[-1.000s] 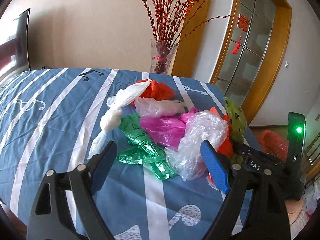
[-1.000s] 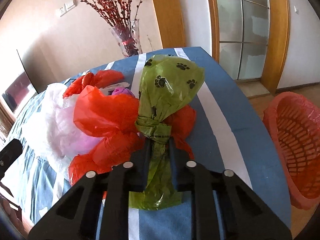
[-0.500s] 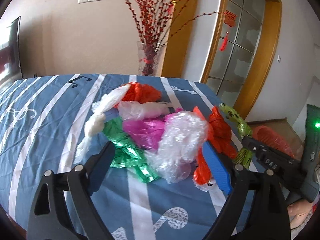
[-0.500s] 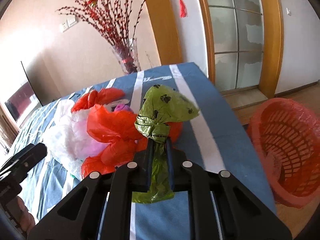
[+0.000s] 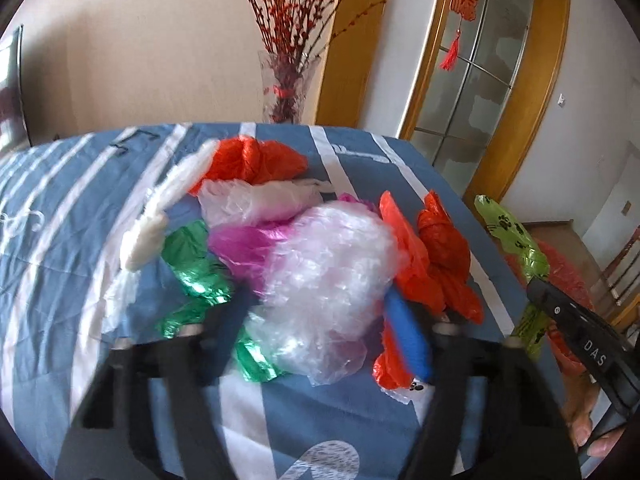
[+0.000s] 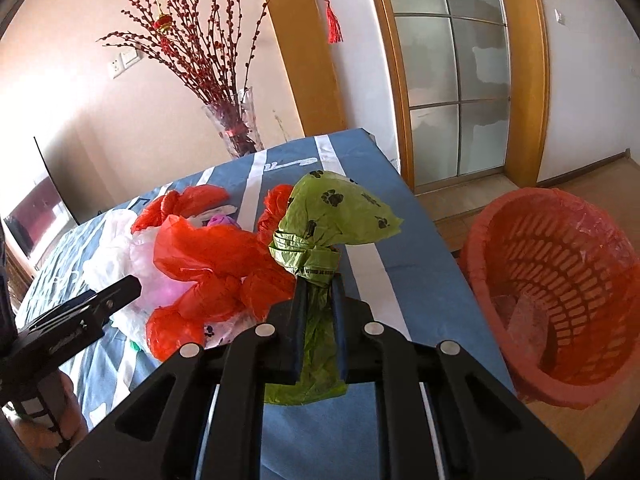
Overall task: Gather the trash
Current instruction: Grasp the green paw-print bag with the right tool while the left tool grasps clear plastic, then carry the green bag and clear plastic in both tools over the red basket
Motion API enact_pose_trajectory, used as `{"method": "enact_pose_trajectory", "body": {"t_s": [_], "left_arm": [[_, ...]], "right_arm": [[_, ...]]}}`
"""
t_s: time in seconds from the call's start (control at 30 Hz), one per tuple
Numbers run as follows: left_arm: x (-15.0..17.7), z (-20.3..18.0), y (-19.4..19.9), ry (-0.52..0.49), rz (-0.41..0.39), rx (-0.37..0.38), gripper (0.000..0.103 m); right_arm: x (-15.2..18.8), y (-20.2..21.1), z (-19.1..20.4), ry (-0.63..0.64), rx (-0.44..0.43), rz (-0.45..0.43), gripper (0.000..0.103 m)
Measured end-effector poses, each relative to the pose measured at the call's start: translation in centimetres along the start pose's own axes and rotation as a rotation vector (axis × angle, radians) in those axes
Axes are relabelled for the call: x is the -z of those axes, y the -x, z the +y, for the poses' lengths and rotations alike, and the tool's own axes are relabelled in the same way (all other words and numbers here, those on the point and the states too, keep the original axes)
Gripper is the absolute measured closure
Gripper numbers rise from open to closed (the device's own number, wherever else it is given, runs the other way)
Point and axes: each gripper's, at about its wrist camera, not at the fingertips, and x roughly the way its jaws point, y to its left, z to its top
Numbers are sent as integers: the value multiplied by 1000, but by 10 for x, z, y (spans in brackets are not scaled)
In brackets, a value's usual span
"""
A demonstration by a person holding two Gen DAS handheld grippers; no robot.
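Observation:
My right gripper is shut on a green paw-print bag and holds it lifted above the blue striped tablecloth; the bag also shows in the left wrist view. My left gripper is open, its jaws on either side of a clear crumpled bag in the pile. Around it lie red bags, a pink bag, a green foil bag and white bags.
A red plastic basket lined with a red bag stands on the floor right of the table. A glass vase of red branches stands at the table's far edge. A wooden-framed glass door is behind.
My right gripper has lifted the green bag up and toward the basket. My left gripper has moved forward so its jaws now flank the clear bag.

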Motion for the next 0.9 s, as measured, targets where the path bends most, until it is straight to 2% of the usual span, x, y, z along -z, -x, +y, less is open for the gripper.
{"method": "enact_pose_trajectory", "body": {"t_s": [0.03,0.1,0.13,0.2,0.67,0.9], "left_arm": [[0,2,-1,11,9,14,66],[0,5,-1,22,10,31,76],[0,7,0,27,6,41,81],[-1,10,5,34,-11,45,83],[-28,34,58,103,-154,27,85],[-41,32,73,128,-189,45,85]], "right_arm": [[0,1,-1,0,0,0,91],[0,2,-2,-2,1,-2,91],[0,3,-2,-3,1,-3,91],[0,4,-2,-2,1,-8,91],[-5,24,-2,13,-5,-55,91],[-6,36,-8,30,16,-86,91]]}}
